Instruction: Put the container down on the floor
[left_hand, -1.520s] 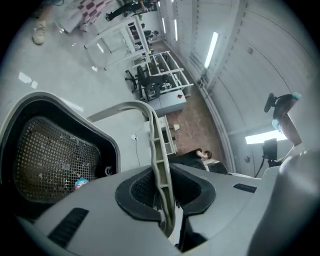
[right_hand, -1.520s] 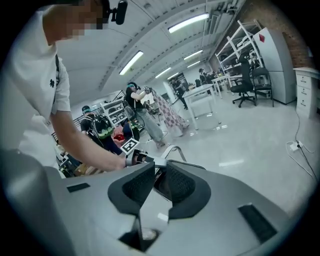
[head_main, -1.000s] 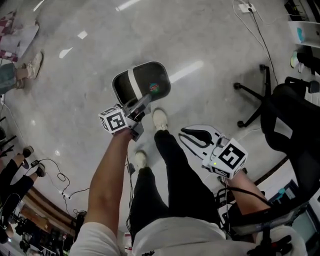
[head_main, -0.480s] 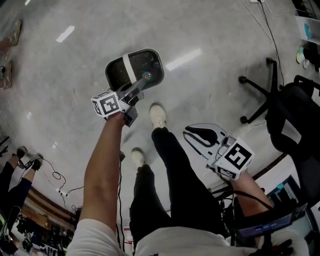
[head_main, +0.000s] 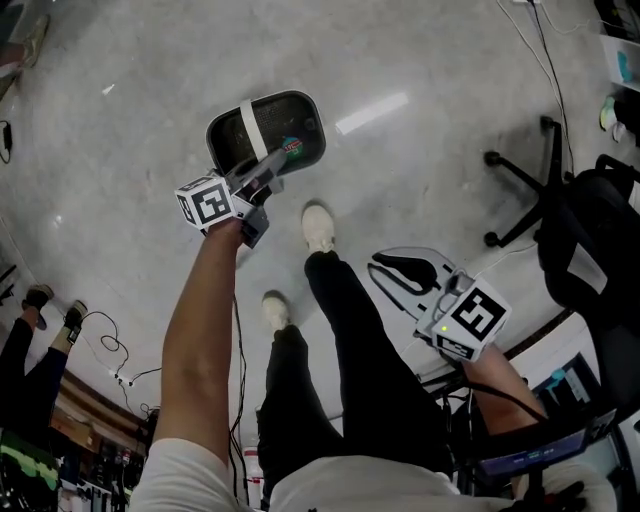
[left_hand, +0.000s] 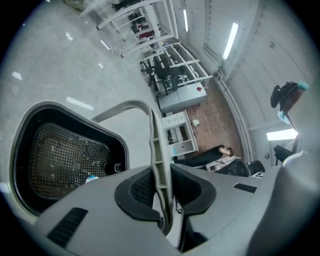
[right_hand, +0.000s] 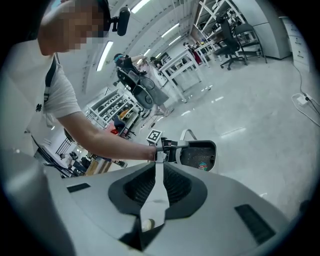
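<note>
The container (head_main: 268, 128) is a dark mesh basket with a pale grey handle (head_main: 247, 122) arched over it and a small colourful item inside. It sits low over the grey floor; whether it touches I cannot tell. My left gripper (head_main: 277, 162) is shut on the handle (left_hand: 156, 140), which stands upright between the pads; its jaws have just been opening a little, with the handle still between them. The basket (left_hand: 65, 155) lies just beyond the left gripper (left_hand: 161, 172). My right gripper (head_main: 388, 268) hangs by my right leg, shut and holding nothing. From the right gripper (right_hand: 156, 172) the container (right_hand: 199, 154) shows ahead.
My legs and white shoes (head_main: 318, 228) stand just behind the container. A black office chair (head_main: 590, 240) and another chair's wheeled base (head_main: 530, 170) are at the right. Cables (head_main: 110, 350) lie at the lower left. Shelving and desks (left_hand: 170, 75) stand far off.
The left gripper and the container have gone down and to the upper left of the head view. The right gripper has sunk slightly and stays by my leg.
</note>
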